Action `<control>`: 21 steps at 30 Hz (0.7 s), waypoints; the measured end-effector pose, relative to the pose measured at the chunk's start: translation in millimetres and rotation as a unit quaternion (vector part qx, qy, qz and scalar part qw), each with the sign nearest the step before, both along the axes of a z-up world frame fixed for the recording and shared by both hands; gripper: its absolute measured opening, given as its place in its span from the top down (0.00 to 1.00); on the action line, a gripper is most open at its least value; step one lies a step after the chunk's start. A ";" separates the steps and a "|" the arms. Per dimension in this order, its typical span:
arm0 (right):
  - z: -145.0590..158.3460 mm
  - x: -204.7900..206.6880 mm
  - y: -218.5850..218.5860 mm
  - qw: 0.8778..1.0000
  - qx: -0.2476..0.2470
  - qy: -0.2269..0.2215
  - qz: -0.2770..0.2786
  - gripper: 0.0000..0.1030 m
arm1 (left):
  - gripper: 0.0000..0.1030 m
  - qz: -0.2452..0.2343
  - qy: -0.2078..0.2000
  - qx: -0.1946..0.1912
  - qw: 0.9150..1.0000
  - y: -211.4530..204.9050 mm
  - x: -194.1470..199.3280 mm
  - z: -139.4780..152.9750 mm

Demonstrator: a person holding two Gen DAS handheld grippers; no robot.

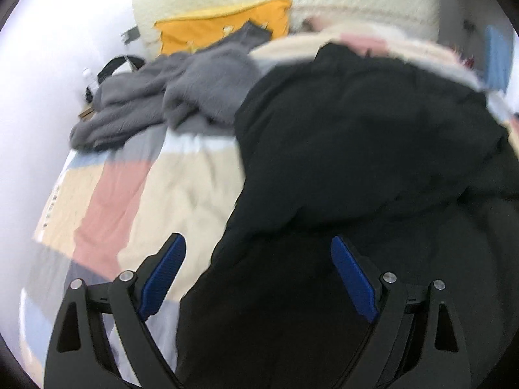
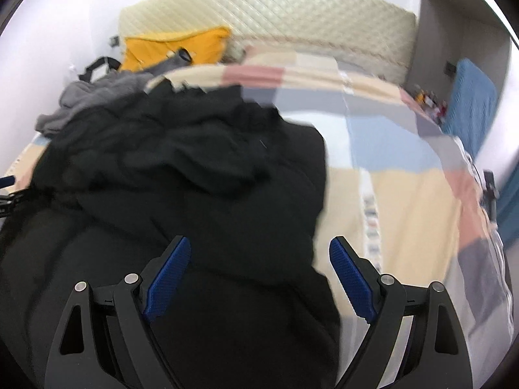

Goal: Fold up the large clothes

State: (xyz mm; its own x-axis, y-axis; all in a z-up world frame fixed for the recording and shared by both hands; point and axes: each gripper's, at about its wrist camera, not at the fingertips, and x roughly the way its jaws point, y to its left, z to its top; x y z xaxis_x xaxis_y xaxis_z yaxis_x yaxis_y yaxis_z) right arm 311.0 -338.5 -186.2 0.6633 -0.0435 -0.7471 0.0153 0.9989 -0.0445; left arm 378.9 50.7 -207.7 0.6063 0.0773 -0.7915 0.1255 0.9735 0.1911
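A large black garment (image 1: pixel 356 149) lies bunched on a bed with a pastel patchwork cover (image 1: pixel 181 188). It also fills the left and middle of the right wrist view (image 2: pixel 181 175). My left gripper (image 1: pixel 258 243) is open and empty, above the garment's left edge. My right gripper (image 2: pixel 259 243) is open and empty, above the garment's right part. Both views are blurred. A bit of the left gripper shows at the left edge of the right wrist view (image 2: pixel 8 191).
A grey fleece garment (image 1: pixel 162 97) lies heaped at the far left of the bed. A yellow pillow (image 1: pixel 223 26) leans on the cream quilted headboard (image 2: pixel 275 13). A blue item (image 2: pixel 470 97) stands by the wall at right. White walls surround the bed.
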 end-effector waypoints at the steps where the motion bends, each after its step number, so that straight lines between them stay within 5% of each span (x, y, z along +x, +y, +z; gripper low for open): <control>1: -4.2 -1.0 -5.0 1.000 -0.003 0.008 -0.007 0.15 | 0.12 0.006 0.013 0.007 1.000 2.4 3.0 -6.4; 5: -24.6 2.6 -29.5 0.997 0.020 0.046 -0.055 0.15 | 0.11 0.043 0.030 0.036 0.998 14.1 18.9 -23.9; 11: -54.2 11.9 -30.1 0.995 0.005 0.084 -0.043 0.15 | 0.11 0.078 0.024 0.012 0.997 32.5 32.8 -25.7; 21: -50.2 15.9 -26.6 0.998 -0.029 0.020 -0.046 0.16 | 0.11 0.118 0.025 -0.084 0.989 67.5 49.2 -27.9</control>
State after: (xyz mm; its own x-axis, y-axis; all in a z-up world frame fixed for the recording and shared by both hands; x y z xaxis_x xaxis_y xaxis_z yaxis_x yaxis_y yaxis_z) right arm 327.0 -365.1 -236.3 0.6241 -0.1465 -0.7675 0.1035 0.9891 -0.1047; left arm 428.1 118.2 -235.6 0.5471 0.0766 -0.8336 -0.1032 0.9944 0.0236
